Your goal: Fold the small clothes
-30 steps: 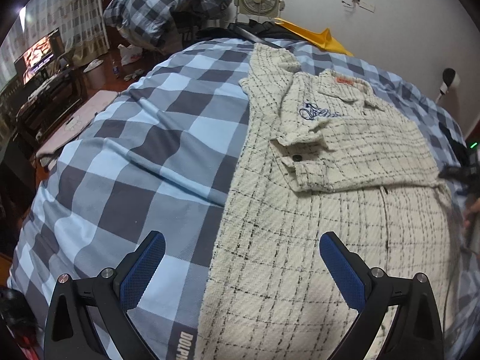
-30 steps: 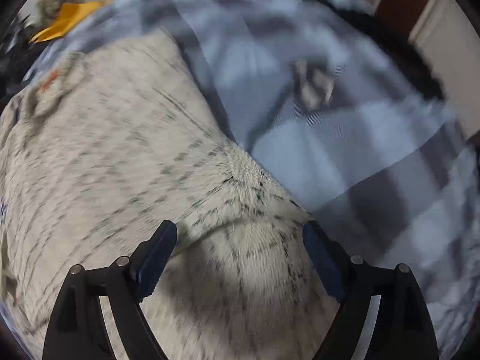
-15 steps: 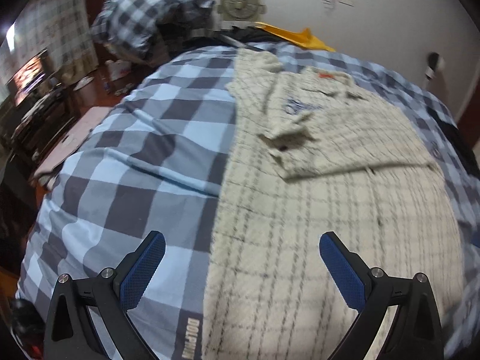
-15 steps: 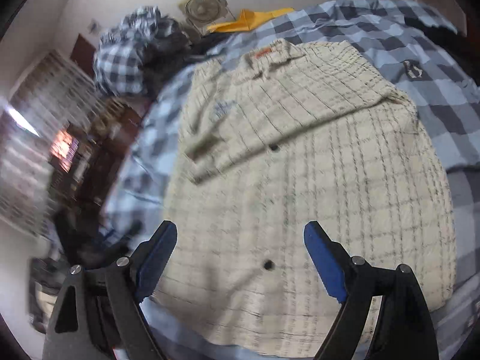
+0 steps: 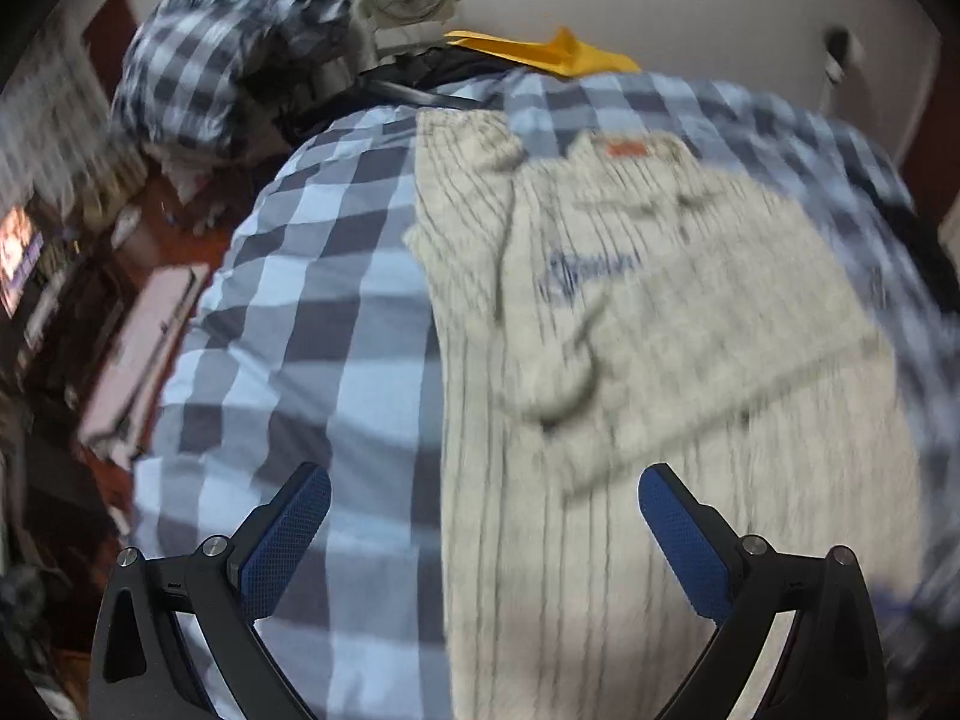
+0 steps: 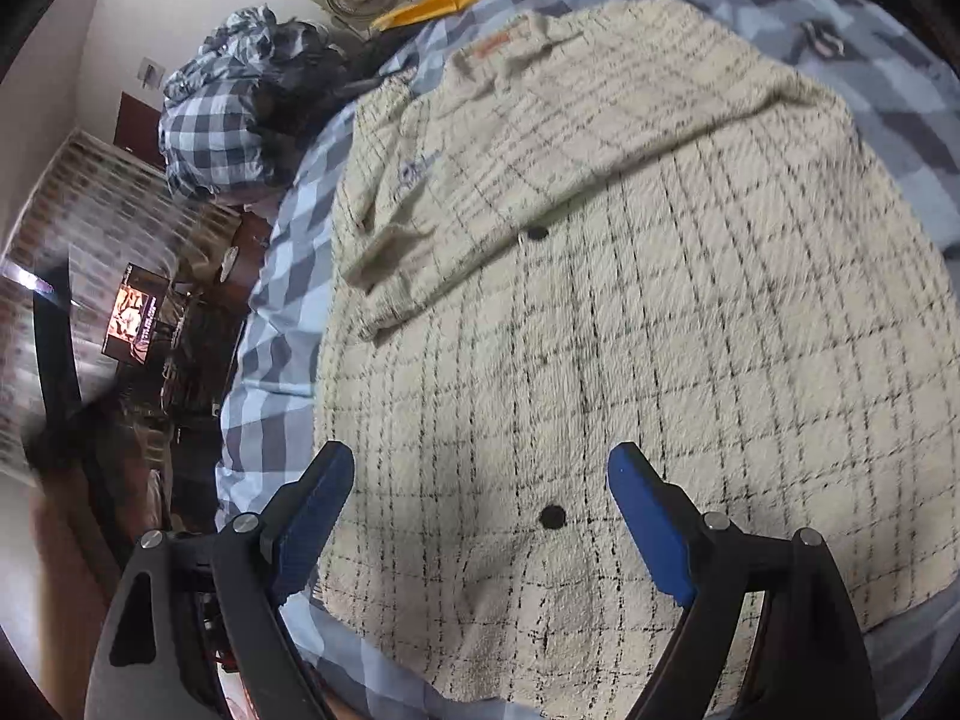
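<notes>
Comparing the current views with those from a second before showed that both grippers had pulled back from the cream checked shirt (image 6: 600,312). The right gripper (image 6: 480,516) had swung from the shirt's right edge, over bare bedcover, to a position above the lower front panel, near the foot edge of the bed (image 5: 312,276). Its jaws stood spread wide with nothing between the pads; a black button (image 6: 552,517) lay on the fabric below the gap. The left gripper (image 5: 483,540) had shifted as well, its view now motion-blurred; its jaws were likewise spread and empty, straddling the shirt's left edge where it met the blue checked bedcover.

The shirt lay flat along the middle of the bed, collar and orange label (image 5: 627,149) toward the head edge. One sleeve was already folded across the chest, over the blue embroidered script (image 5: 591,276). No change in the fabric itself was visible between the views.

Judged from this, one fold was complete and both tools were repositioning for the next. The lower hem, nearest both grippers, appeared the likely next pickup, to be carried up toward the collar.
</notes>
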{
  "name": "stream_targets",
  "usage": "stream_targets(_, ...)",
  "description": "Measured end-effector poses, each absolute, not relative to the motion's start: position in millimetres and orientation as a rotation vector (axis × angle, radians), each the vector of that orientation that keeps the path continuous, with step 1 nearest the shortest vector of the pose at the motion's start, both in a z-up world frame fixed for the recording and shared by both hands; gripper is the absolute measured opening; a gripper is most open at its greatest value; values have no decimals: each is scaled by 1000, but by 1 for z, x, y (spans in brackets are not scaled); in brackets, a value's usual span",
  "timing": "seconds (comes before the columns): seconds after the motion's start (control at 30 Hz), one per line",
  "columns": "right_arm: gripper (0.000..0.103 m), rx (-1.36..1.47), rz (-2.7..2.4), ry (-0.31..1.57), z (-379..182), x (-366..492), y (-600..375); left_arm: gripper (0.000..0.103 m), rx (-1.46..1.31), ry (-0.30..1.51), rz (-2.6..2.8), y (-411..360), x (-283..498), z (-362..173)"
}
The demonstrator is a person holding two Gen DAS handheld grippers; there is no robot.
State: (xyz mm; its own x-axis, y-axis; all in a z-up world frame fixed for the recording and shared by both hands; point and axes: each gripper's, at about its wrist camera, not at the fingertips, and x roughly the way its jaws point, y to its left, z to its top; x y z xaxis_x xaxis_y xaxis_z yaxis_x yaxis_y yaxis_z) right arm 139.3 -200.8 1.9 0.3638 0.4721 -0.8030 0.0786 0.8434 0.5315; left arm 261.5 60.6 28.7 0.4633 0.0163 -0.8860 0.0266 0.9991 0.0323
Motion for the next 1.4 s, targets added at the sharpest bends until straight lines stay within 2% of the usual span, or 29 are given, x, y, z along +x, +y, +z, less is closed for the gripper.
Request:
stream_targets(0.23, 85, 504, 265, 1243, -13, 150, -194, 103, -224, 1043, 51, 126, 389, 5)
stream_targets(0.4, 85, 471, 189, 1230, -25, 166, -199, 103, -412, 1055, 83, 157, 463, -56)
stream_targets(0.53, 85, 434, 125, 1210, -32, 170, -205, 103, -333, 1030, 64, 146, 515, -91)
stream_targets(0.77, 85, 398, 76, 1148, -22, 167, -209, 103, -267, 1001, 56, 142, 589, -119)
stream_targets(0.87, 85, 332, 36, 1111, -23, 173, -209, 102, -209, 1059, 65, 128, 614, -132)
stream_targets(0.93, 85, 319, 12, 1111, -28, 175, -209, 86, -224, 1138, 38, 121, 626, -146)
stream_targets(0.97, 85, 323, 11, 1113, -31, 176, -210, 71, -240, 1191, 39, 119, 630, -154)
stream_targets(1.07, 85, 309, -5, 1119, -35, 176, -210, 18, -340, 1161, 25, 119, 619, -140)
stream_targets(1.17, 84, 287, -15, 1087, -28, 174, -211, 13, -377, 1082, 49, 122, 596, -107)
stream_targets(1.3, 84, 286, -5, 1005, -7, 165, -213, 12, -432, 968, 107, 141, 553, -58)
stream_targets(1.4, 85, 301, 7, 949, 8, 155, -218, 12, -603, 810, 210, 171, 490, -10)
